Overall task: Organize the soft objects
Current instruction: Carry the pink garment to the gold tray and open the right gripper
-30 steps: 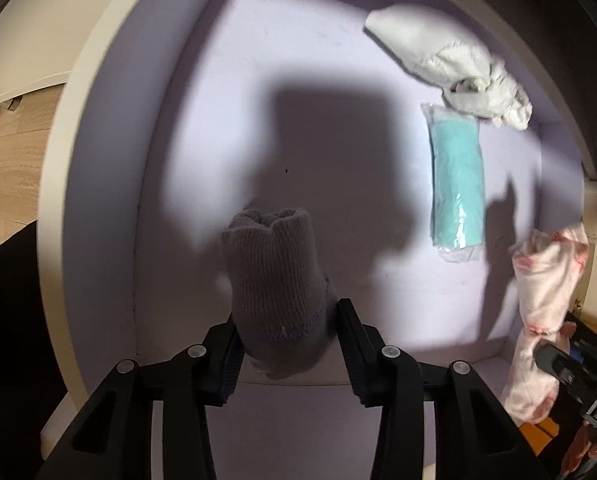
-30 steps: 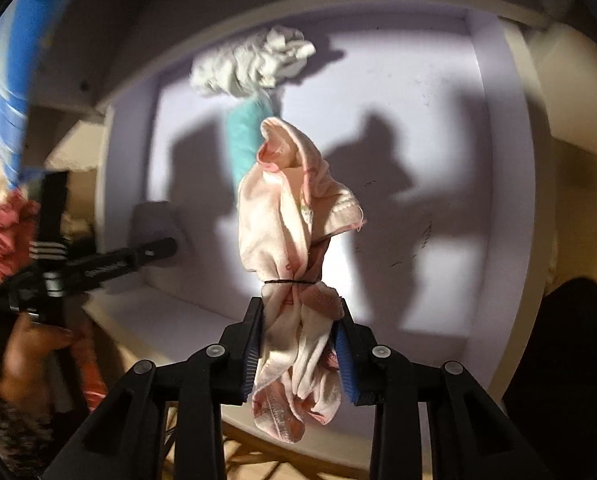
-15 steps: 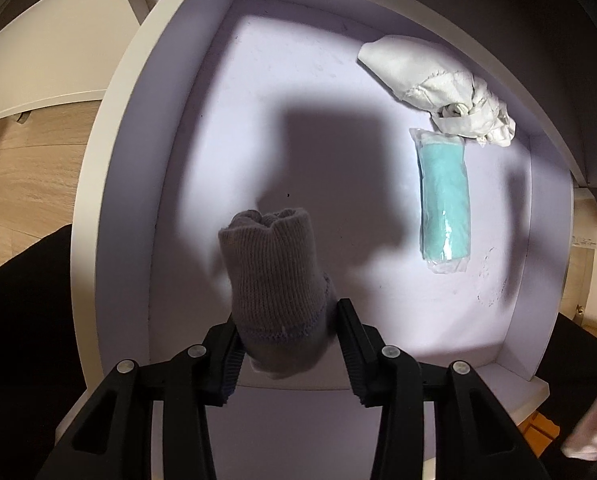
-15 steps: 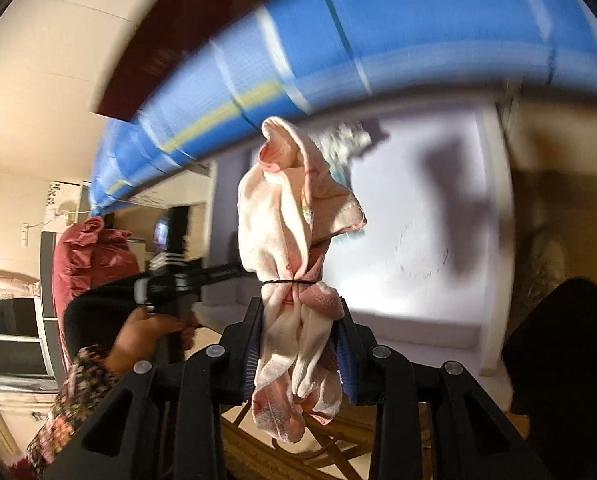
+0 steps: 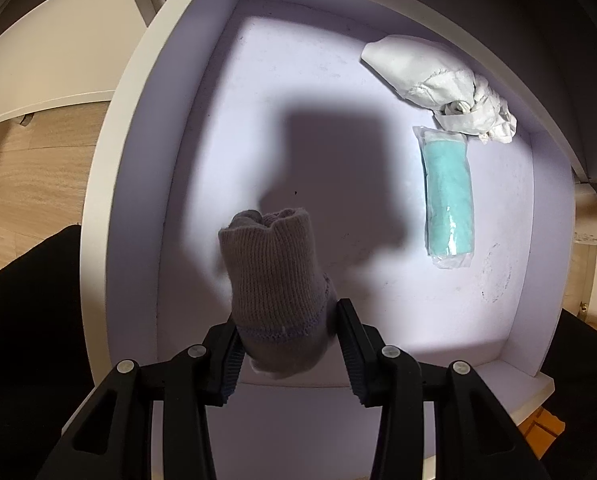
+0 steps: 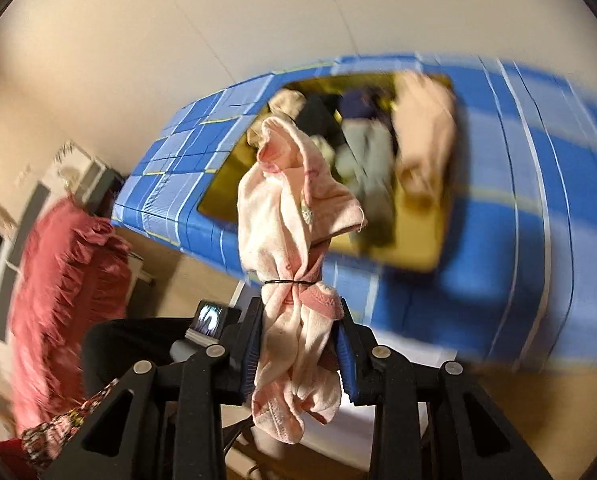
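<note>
A home: wooden floor [image 5: 30,172] at the left, an open white drawer [image 5: 138,184], a blue checked fabric box [image 6: 518,208] of clothes, red ruffled fabric [image 6: 66,292] at left.

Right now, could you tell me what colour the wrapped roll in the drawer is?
Teal roll, in clear plastic; the left wrist view shows it best.

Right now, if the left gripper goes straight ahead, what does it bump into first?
Probably the bare drawer floor. The left gripper holds a grey sock and points down into the drawer; the teal pack and white bundle lie off to the side.
</note>
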### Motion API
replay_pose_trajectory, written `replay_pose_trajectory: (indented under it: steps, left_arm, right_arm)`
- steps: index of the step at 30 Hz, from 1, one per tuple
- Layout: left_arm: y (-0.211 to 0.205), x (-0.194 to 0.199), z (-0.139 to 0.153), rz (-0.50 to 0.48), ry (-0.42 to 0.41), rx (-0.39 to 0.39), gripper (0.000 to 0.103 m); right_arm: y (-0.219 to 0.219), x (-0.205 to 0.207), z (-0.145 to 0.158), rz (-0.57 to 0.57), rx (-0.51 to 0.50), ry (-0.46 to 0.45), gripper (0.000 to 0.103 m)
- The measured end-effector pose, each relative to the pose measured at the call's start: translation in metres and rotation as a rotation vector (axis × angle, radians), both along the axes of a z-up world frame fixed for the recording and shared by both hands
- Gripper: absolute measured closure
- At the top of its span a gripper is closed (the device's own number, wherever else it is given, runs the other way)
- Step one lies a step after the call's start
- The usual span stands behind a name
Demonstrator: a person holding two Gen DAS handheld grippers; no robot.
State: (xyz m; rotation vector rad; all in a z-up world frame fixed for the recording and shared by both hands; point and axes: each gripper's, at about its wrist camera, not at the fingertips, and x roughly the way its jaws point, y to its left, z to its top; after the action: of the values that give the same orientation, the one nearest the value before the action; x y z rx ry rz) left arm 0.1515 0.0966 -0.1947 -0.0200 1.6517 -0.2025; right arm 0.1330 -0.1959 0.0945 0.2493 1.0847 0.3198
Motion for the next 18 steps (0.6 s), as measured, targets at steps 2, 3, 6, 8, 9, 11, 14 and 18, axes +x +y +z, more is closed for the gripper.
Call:
replay_pose_trajectory:
  steps: [2,3,6,8,9,11,14,18]
  left_arm:
    - [-0.004,-0.001,-0.005,0.004,-0.002,-0.011,0.060]
    - [-0.003,-0.001,-0.005,0.003,-0.004,-0.014,0.060]
    - [0.001,0.000,0.002,-0.003,-0.015,-0.024,0.060]
    - [0.004,0.001,0.006,-0.003,-0.022,-0.031,0.060]
    - [0.004,0.001,0.010,-0.004,-0.024,-0.031,0.060]
    - [0.005,0.001,0.013,-0.007,-0.030,-0.027,0.060]
    - [0.007,0.002,0.019,-0.004,-0.040,-0.029,0.060]
    - [0.005,0.001,0.029,-0.005,-0.059,-0.021,0.060]
  right_arm:
    - [0.015,0.029,0.008,0.044,-0.062,-0.011,0.069]
    - [0.022,0.040,0.012,0.065,-0.095,-0.016,0.069]
    - [0.042,0.068,0.017,0.129,-0.187,-0.027,0.069]
    - [0.060,0.087,0.015,0.187,-0.285,-0.040,0.069]
    - [0.070,0.095,0.013,0.215,-0.329,-0.047,0.069]
    - [0.088,0.107,0.006,0.274,-0.403,-0.058,0.069]
    - [0.103,0.118,-0.009,0.331,-0.455,-0.048,0.069]
    - [0.116,0.127,-0.034,0.396,-0.520,-0.023,0.069]
